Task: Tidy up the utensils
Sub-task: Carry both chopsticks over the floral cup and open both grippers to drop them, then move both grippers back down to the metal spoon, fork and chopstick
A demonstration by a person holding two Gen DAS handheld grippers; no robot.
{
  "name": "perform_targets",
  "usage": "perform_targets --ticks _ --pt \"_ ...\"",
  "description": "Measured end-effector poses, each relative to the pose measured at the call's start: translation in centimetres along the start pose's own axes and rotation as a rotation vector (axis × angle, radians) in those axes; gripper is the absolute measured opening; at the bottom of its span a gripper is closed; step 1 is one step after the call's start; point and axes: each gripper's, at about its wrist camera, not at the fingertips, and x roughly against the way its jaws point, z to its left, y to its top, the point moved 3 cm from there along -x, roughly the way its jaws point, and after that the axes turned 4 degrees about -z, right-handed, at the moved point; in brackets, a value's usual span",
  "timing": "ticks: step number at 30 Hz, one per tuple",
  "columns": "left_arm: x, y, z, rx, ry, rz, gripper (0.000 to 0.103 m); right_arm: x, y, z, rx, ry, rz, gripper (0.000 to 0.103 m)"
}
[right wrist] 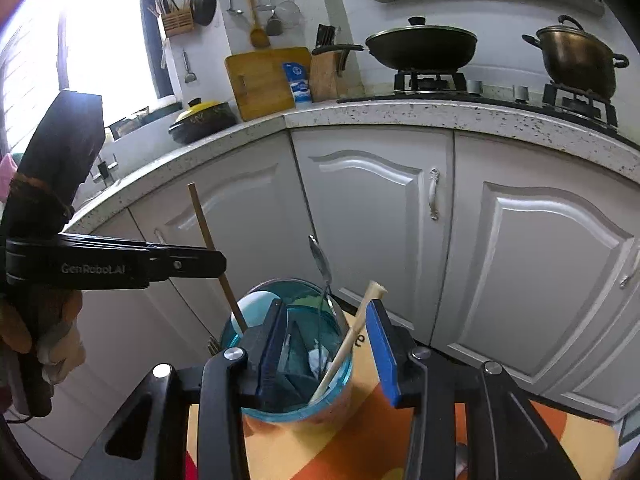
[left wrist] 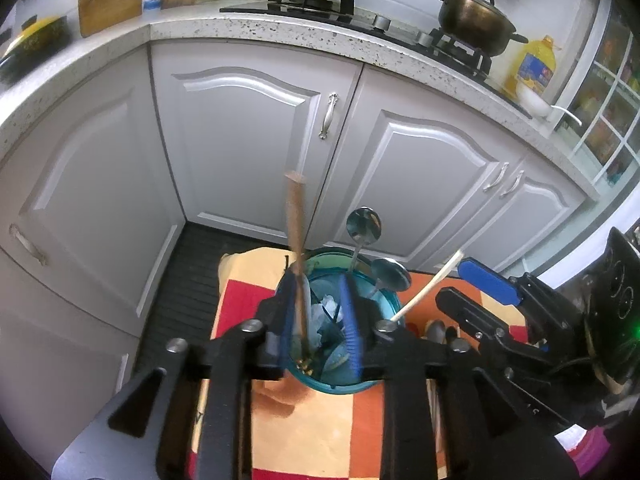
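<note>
**kitchenbot_fan:** Utensils are basically all standing in the blue see-through cup (left wrist: pixel 340 344) on the orange-and-yellow checked cloth (left wrist: pixel 320 432) over the table. What's each hand up to?

**umi_tinkerer:** Left gripper (left wrist: pixel 320 320) sits right over the cup mouth, fingers spread. The brown wooden chopstick (left wrist: pixel 297 248) runs up between them, hugging the left pad, tip down in the cup. Looks dropped, not pinched, I'd say. Right gripper (right wrist: pixel 332 344) has its fingers apart too, with the pale bone-coloured chopstick (right wrist: pixel 352 336) leaning between them, closer to the right pad but clear of it.

**kitchenbot_fan:** So which way do things lie?

**umi_tinkerer:** Long axes are near upright, slanting away from the cameras. Two shiny metal spoons (left wrist: pixel 364 226) poke up at the far rim, bowls up. Each stick is already inside its own hand's gap, so I'd guess the next move is just backing out straight without knocking them.
</note>
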Motion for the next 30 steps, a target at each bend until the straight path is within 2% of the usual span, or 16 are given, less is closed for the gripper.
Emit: perform_targets --ticks 3,4,8,16,30 --pt "0.4 -0.4 -0.2 0.010 0.005 -0.002 0.046 0.6 -0.2 -0.2 -0.019 0.001 0.009 0.039" --pt "0.5 -0.5 -0.2 0.013 0.006 -0.002 0.048 0.7 -0.3 -0.3 -0.025 0.001 0.012 0.039" --pt "0.7 -1.0 -0.2 0.023 0.005 0.011 0.048 1.3 -0.6 0.1 -0.026 0.004 0.023 0.040" --pt "2.2 -2.0 -1.5 0.004 0.033 -0.016 0.048 2.7 -0.8 1.2 -0.010 -0.004 0.026 0.041" --pt "4.6 -4.3 -7.7 -0.101 0.027 -0.092 0.048 7.9 -3.1 -1.0 -0.054 -0.079 0.033 0.041"
